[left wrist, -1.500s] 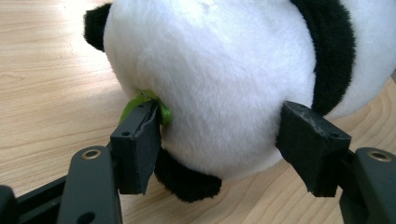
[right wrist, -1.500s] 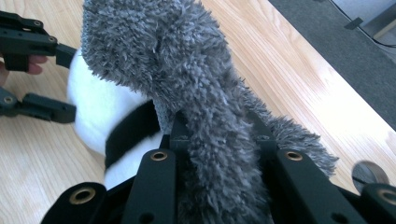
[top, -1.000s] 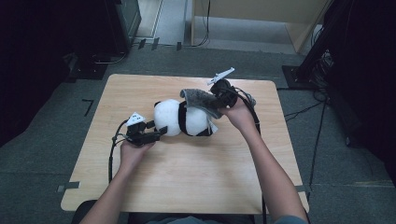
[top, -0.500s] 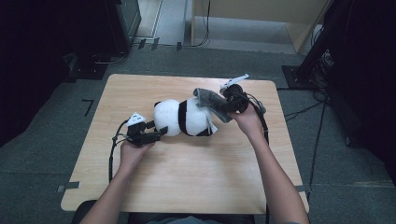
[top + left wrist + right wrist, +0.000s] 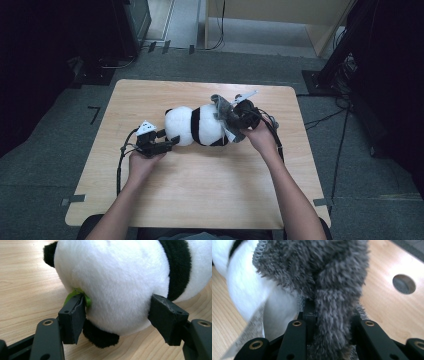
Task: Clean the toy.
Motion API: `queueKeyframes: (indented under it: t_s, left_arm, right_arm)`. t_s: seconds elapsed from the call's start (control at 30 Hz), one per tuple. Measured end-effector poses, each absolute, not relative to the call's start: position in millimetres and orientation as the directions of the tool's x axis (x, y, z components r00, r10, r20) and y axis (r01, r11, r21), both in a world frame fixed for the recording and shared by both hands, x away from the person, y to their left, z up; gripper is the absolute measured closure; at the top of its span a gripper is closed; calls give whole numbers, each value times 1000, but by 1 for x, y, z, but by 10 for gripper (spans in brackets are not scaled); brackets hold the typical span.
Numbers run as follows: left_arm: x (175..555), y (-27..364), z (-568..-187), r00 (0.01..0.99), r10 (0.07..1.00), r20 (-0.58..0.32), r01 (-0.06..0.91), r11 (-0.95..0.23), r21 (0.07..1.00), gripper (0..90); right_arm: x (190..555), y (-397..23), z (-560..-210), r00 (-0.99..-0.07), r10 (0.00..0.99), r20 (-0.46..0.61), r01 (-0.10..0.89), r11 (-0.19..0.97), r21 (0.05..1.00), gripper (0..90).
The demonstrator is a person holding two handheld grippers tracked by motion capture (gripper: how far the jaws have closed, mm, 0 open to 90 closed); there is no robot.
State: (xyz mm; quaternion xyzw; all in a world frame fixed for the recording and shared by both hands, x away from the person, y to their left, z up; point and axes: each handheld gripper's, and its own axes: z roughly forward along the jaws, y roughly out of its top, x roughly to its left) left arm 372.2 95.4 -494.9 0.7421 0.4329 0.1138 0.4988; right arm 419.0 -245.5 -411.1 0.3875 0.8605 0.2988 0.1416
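Note:
A black-and-white plush panda (image 5: 197,126) lies on its side in the middle of the wooden table (image 5: 200,200). My left gripper (image 5: 167,144) is shut on its round white end (image 5: 112,277): one pad presses beside a green tag (image 5: 75,293), the other presses into the fur on the far side. My right gripper (image 5: 235,122) is shut on a grey fuzzy cloth (image 5: 225,112), which it holds against the panda's other end. In the right gripper view the grey cloth (image 5: 324,270) bunches between the jaws of the right gripper (image 5: 330,312), with white plush behind it at the left.
A round hole (image 5: 404,284) is cut in the tabletop near my right gripper. A cable (image 5: 120,165) trails from the left gripper along the table. Dark furniture and cables stand on the grey floor beyond the table's far edge.
My right gripper has come down and a little nearer with the grey cloth, bringing it lower against the panda. The left gripper and the panda have stayed put.

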Motion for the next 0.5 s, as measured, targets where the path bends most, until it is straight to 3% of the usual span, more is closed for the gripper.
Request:
queueKeyframes:
  t_s: [0.5]
  left_arm:
    - [372, 95, -495, 599, 756, -265, 529, -124, 839, 307]
  right_arm:
    - [418, -243, -456, -662, 749, 33, 647, 548, 531, 708]
